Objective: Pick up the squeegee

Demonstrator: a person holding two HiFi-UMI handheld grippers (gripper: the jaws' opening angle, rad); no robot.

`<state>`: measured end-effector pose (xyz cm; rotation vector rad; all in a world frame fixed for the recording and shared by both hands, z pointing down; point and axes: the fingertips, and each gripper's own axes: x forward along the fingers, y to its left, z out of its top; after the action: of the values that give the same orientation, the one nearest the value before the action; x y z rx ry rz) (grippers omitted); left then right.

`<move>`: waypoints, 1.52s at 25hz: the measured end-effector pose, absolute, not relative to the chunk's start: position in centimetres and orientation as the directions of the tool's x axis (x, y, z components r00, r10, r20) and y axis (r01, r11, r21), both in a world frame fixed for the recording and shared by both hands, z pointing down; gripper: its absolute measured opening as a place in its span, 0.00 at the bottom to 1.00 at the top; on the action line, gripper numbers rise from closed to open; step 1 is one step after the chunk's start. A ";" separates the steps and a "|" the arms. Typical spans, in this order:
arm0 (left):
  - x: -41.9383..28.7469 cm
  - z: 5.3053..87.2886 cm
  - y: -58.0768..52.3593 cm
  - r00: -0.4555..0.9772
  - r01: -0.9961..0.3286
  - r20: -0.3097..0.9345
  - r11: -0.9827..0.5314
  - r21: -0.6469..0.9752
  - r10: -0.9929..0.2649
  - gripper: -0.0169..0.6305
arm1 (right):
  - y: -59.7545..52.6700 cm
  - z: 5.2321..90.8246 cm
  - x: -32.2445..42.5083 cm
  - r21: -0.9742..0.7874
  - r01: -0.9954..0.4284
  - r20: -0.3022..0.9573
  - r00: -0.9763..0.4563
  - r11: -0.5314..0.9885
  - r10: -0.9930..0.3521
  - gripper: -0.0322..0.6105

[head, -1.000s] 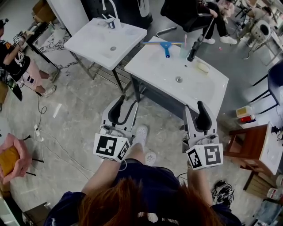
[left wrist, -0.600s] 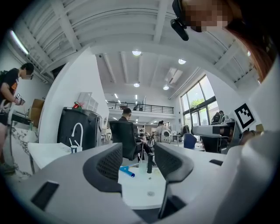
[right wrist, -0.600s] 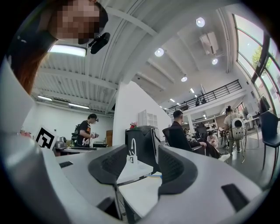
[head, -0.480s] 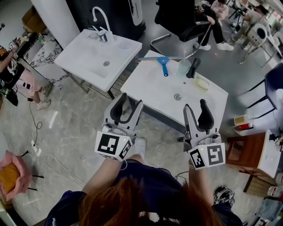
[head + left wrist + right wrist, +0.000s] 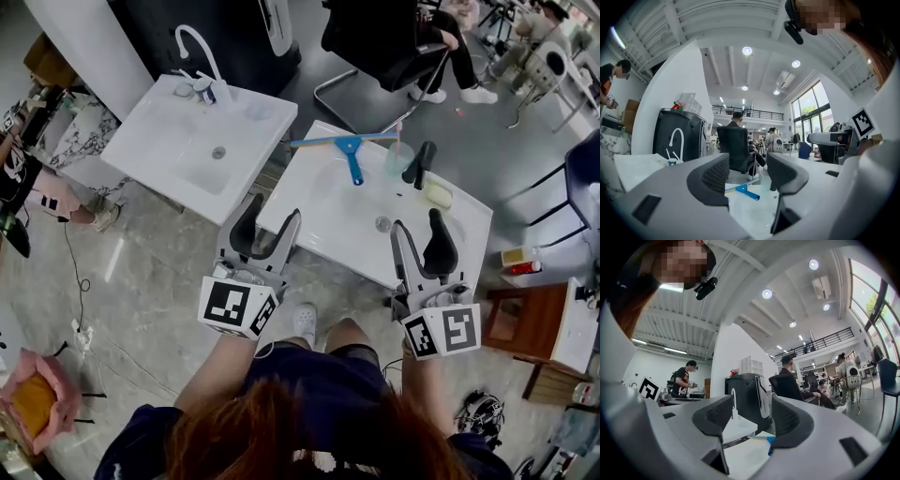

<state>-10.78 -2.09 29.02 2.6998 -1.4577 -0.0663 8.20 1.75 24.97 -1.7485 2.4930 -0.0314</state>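
Observation:
The blue squeegee [image 5: 350,148] lies on the far rim of the white basin [image 5: 323,220] in front of me, its handle pointing toward me. The left gripper view shows the squeegee [image 5: 746,191] well beyond the jaws. In the right gripper view only a part of the squeegee [image 5: 765,438] shows past the right jaw. My left gripper [image 5: 268,221] hovers by the basin's near left edge, and my right gripper [image 5: 419,232] is over its near right part. Both point level toward the squeegee. Their jaws are opening and nothing is between them.
A translucent cup [image 5: 398,159], a black tap [image 5: 419,161] and a yellow soap bar [image 5: 437,194] stand on the basin's far right. A second white basin [image 5: 159,150] with a curved tap [image 5: 192,42] is to the left. A black office chair [image 5: 375,37] stands behind.
Both grippers have moved forward to the basin's near edge, and their jaws have spread wider. The basin and squeegee now sit closer in the head view.

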 end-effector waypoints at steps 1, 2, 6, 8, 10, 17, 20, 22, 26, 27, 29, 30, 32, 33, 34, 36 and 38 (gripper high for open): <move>-10.6 29.2 -2.8 0.550 -0.832 0.001 -0.547 0.087 -0.835 0.40 | 1.0 25.2 8.3 -0.074 -0.937 -0.061 -0.338 0.342 -0.939 0.48; -10.4 29.5 -3.6 0.550 -0.832 0.005 -0.548 0.090 -0.835 0.40 | 0.1 25.4 8.5 -0.076 -0.936 -0.057 -0.339 0.343 -0.939 0.48; -9.8 30.1 -6.6 0.536 -0.841 0.011 -0.534 0.086 -0.844 0.40 | -3.5 26.1 9.1 -0.076 -0.928 -0.056 -0.361 0.364 -0.931 0.48; -9.6 30.1 -8.1 0.519 -0.852 0.010 -0.517 0.086 -0.855 0.40 | -5.5 26.0 9.3 -0.075 -0.921 -0.060 -0.378 0.382 -0.924 0.48; -9.3 30.0 -9.9 0.500 -0.863 0.011 -0.498 0.088 -0.866 0.40 | -7.7 25.7 9.7 -0.072 -0.913 -0.064 -0.397 0.401 -0.916 0.48; -6.4 29.8 -16.5 0.449 -0.890 0.005 -0.447 0.089 -0.893 0.40 | -14.8 25.8 12.4 -0.075 -0.885 -0.056 -0.457 0.460 -0.888 0.48; -5.3 30.2 -18.4 0.428 -0.901 0.014 -0.425 0.092 -0.904 0.40 | -17.1 26.5 13.7 -0.087 -0.874 -0.036 -0.477 0.478 -0.878 0.48; -5.0 30.7 -19.6 0.408 -0.909 0.016 -0.405 0.099 -0.913 0.40 | -18.7 27.2 14.2 -0.094 -0.868 -0.021 -0.487 0.487 -0.873 0.48; -4.5 32.0 -21.4 0.391 -0.916 0.037 -0.385 0.110 -0.920 0.40 | -21.3 28.6 14.6 -0.110 -0.866 0.012 -0.493 0.489 -0.870 0.48; -4.5 32.3 -21.8 0.392 -0.916 0.043 -0.385 0.113 -0.919 0.40 | -21.8 29.0 14.5 -0.118 -0.865 0.025 -0.494 0.488 -0.869 0.48; -4.5 32.9 -22.8 0.397 -0.914 0.058 -0.388 0.120 -0.916 0.40 | -22.9 30.2 14.1 -0.128 -0.863 0.055 -0.498 0.488 -0.866 0.46; -4.6 33.3 -23.4 0.402 -0.912 0.069 -0.392 0.123 -0.913 0.40 | -23.5 30.9 13.7 -0.133 -0.863 0.070 -0.499 0.488 -0.864 0.45; -4.7 34.0 -24.5 0.419 -0.905 0.090 -0.407 0.125 -0.904 0.40 | -24.5 32.3 13.0 -0.146 -0.865 0.101 -0.496 0.480 -0.862 0.45; -4.7 34.4 -25.1 0.429 -0.901 0.097 -0.416 0.125 -0.898 0.40 | -25.0 33.1 12.7 -0.152 -0.868 0.118 -0.491 0.473 -0.863 0.45; -4.8 34.7 -25.6 0.438 -0.896 0.103 -0.426 0.124 -0.893 0.40 | -25.6 33.8 12.4 -0.158 -0.872 0.136 -0.483 0.462 -0.865 0.45; -4.9 35.2 -26.8 0.453 -0.889 0.115 -0.440 0.124 -0.884 0.40 | -26.5 35.3 11.9 -0.172 -0.881 0.176 -0.467 0.440 -0.867 0.45; -5.2 35.7 -27.8 0.466 -0.883 0.129 -0.451 0.129 -0.876 0.40 | -27.2 37.0 11.1 -0.188 -0.887 0.216 -0.457 0.422 -0.863 0.46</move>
<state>-5.19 -27.76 35.66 2.5331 -1.5366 0.0656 11.13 -27.17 37.02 -1.6780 2.7211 -0.4460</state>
